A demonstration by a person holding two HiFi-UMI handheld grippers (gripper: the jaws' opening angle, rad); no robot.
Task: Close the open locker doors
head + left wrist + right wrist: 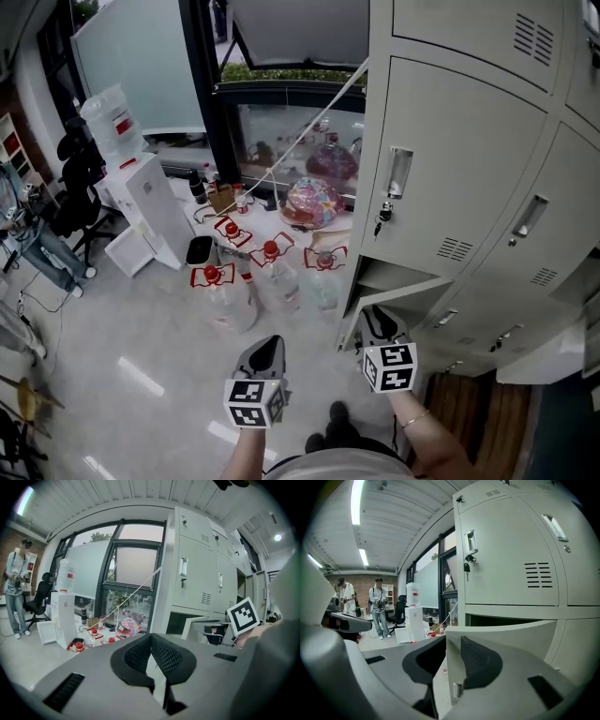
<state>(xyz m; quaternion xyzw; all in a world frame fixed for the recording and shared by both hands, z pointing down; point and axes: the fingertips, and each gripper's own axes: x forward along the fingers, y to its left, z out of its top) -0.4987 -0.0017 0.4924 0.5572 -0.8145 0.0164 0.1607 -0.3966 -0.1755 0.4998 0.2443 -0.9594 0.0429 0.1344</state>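
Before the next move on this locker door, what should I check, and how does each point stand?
1. Door needs closing: ok, it stands ajar.
2. Right gripper on the door's edge: ok, a pad on each face.
3. Left gripper free: ok, shut and empty.
4. Compartment clear inside: cannot tell, too dark.
5. Bottles out of the swing: ok, on the floor left of the locker.

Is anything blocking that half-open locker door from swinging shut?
Nothing visible does. The right gripper grips the edge of the open door; the compartment behind shows nothing sticking out, and the water bottles stand off to the left.
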